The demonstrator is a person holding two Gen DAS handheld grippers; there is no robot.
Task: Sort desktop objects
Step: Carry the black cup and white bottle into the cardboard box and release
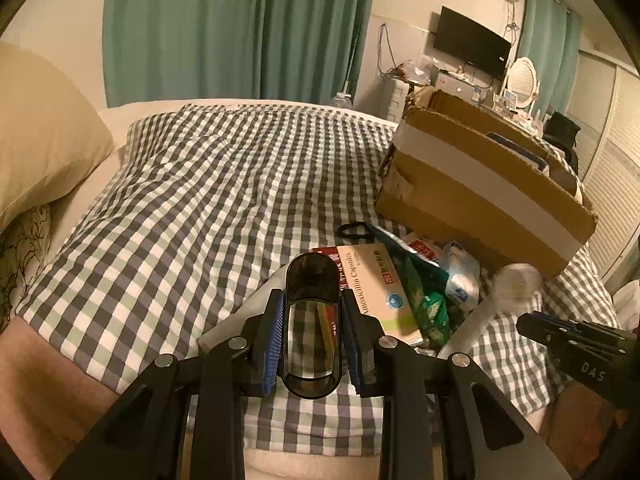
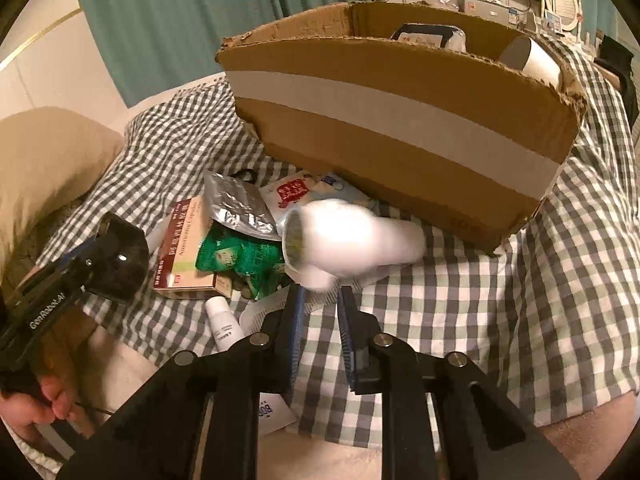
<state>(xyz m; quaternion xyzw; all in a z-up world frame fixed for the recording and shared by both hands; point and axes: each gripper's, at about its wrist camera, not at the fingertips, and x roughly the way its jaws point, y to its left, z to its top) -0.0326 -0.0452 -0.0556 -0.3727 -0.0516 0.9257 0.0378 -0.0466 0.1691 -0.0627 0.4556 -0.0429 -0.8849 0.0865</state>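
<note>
Right gripper (image 2: 320, 300) squeezing white bottle (image 2: 352, 240), long side lying sideways; cardboard box (image 2: 400, 128) just ahead. Left gripper (image 1: 311, 320) squeezing dark case (image 1: 311, 320).

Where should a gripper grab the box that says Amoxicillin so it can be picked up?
Probably by its two long edges, coming down from above. The Amoxicillin box lies flat on the checked blanket, its broad face up. The green packet overlaps its right side, so grip nearer the uncovered left end. Both grippers already hold something.
</note>
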